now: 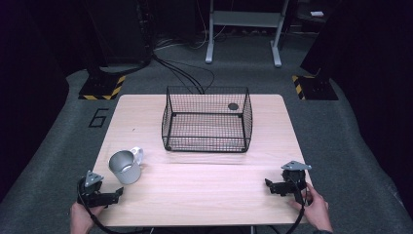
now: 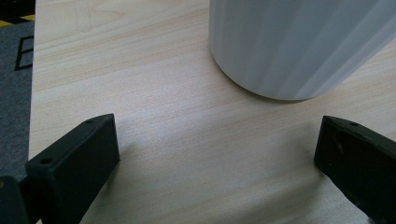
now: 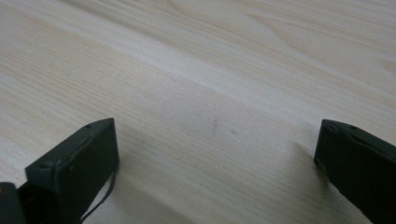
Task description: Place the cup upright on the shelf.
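Grey metal mug: a ribbed, matt grey cup with a pale handle (image 1: pixel 125 166) stands upright on the near-left part of the light wooden table (image 1: pixel 204 180), its handle turned toward the far right.
Left gripper: my black two-jaw left gripper (image 1: pixel 103 196) rests on the table just near and left of the mug, jaws spread wide with nothing between them. In the left gripper view the mug's wall (image 2: pixel 299 44) sits ahead and off to the right of the gap, not yet inside it.
Right gripper: my black right gripper (image 1: pixel 280 187) lies at the near-right of the table, well apart from the mug, jaws likewise released over bare wood.
Wire basket: a black mesh basket (image 1: pixel 207 119) stands in the far middle of the table; a small dark disc (image 1: pixel 233 106) shows at its far-right corner, though I cannot tell whether it lies inside.
Step in hand: I judge this as the approach for a left-side grasp on the mug.
How I would do it well: swing the left gripper rightward until the mug is centred between the jaws, keep them level, slide forward, then close across the body clear of the handle. Ribbed metal may slip, so I would squeeze firmly.
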The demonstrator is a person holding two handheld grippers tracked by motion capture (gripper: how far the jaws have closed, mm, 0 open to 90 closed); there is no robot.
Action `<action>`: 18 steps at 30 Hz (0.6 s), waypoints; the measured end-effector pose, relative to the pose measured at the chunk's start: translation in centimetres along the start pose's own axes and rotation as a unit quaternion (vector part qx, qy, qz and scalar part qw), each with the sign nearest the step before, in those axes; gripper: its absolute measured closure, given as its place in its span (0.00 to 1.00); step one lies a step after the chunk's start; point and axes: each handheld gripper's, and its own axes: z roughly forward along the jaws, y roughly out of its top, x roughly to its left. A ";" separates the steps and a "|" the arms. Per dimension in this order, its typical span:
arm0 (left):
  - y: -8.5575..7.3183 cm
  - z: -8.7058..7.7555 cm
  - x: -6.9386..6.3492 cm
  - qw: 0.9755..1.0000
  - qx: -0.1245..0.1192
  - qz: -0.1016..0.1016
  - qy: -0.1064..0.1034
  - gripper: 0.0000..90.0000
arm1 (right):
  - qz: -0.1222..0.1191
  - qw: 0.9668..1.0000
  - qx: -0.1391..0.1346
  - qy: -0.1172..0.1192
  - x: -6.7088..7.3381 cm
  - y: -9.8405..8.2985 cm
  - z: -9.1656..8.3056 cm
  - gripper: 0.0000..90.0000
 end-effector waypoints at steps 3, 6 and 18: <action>-0.1 0.1 -0.1 1.000 -0.008 -0.001 0.001 0.00 | 0.000 1.000 0.002 0.000 0.0 0.0 0.0 0.00; -0.2 -0.1 0.1 1.000 -0.005 0.000 -0.001 0.00 | 0.000 1.000 -0.001 0.000 0.0 0.0 0.0 0.00; 0.6 -1.4 0.1 0.999 -0.022 -0.006 -0.025 0.00 | 0.000 1.000 -0.001 0.000 0.0 0.0 0.0 0.00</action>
